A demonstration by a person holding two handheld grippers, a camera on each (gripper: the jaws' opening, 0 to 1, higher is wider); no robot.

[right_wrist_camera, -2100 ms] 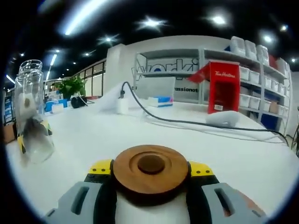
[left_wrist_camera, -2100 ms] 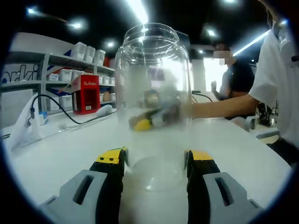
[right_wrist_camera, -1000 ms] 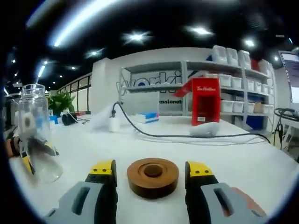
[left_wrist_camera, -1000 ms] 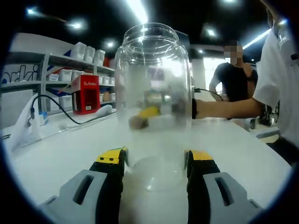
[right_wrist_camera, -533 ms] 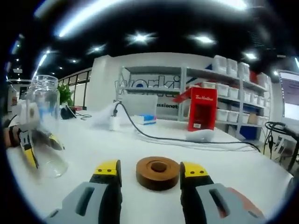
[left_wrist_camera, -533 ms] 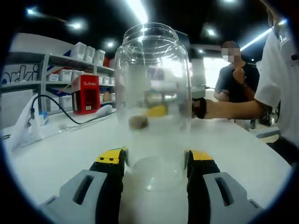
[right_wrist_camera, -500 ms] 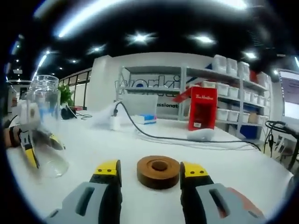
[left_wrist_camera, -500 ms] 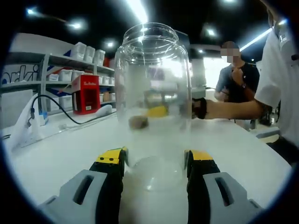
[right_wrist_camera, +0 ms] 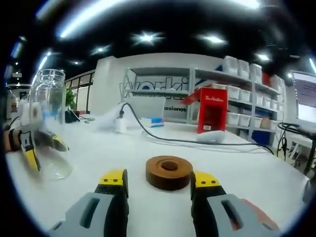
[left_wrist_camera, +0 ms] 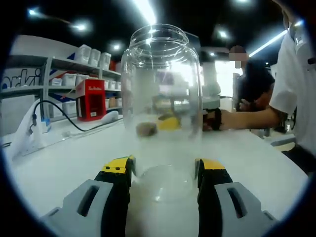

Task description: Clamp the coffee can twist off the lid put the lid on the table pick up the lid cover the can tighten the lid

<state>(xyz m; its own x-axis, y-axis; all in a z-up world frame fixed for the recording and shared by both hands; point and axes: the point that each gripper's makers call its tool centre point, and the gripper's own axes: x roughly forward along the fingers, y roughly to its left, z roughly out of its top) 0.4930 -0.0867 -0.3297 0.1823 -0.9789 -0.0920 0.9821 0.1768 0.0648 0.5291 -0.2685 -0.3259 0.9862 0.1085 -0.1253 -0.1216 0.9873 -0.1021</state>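
Note:
A clear glass can [left_wrist_camera: 162,106] without its lid stands upright on the white table [left_wrist_camera: 64,158]. My left gripper [left_wrist_camera: 163,170] is shut on the can's base. In the right gripper view the same can [right_wrist_camera: 45,121] stands at the far left with the left gripper's yellow-tipped fingers [right_wrist_camera: 29,150] around it. A round brown wooden lid [right_wrist_camera: 169,172] lies flat on the table [right_wrist_camera: 256,182]. My right gripper [right_wrist_camera: 159,180] is open, and the lid sits just beyond and between its tips, touching neither. Through the glass, the lid [left_wrist_camera: 146,129] and right gripper show blurred.
Shelves with white bins [right_wrist_camera: 247,98] and a red box [right_wrist_camera: 213,109] line the back. A black cable [right_wrist_camera: 163,138] runs across the table from a white adapter [right_wrist_camera: 120,124]. A person's arm [left_wrist_camera: 247,118] and white shirt are at the right of the left gripper view.
My right gripper has let go of the lid on the table and drawn back a little; the lid lies free. The left gripper and can have stayed still.

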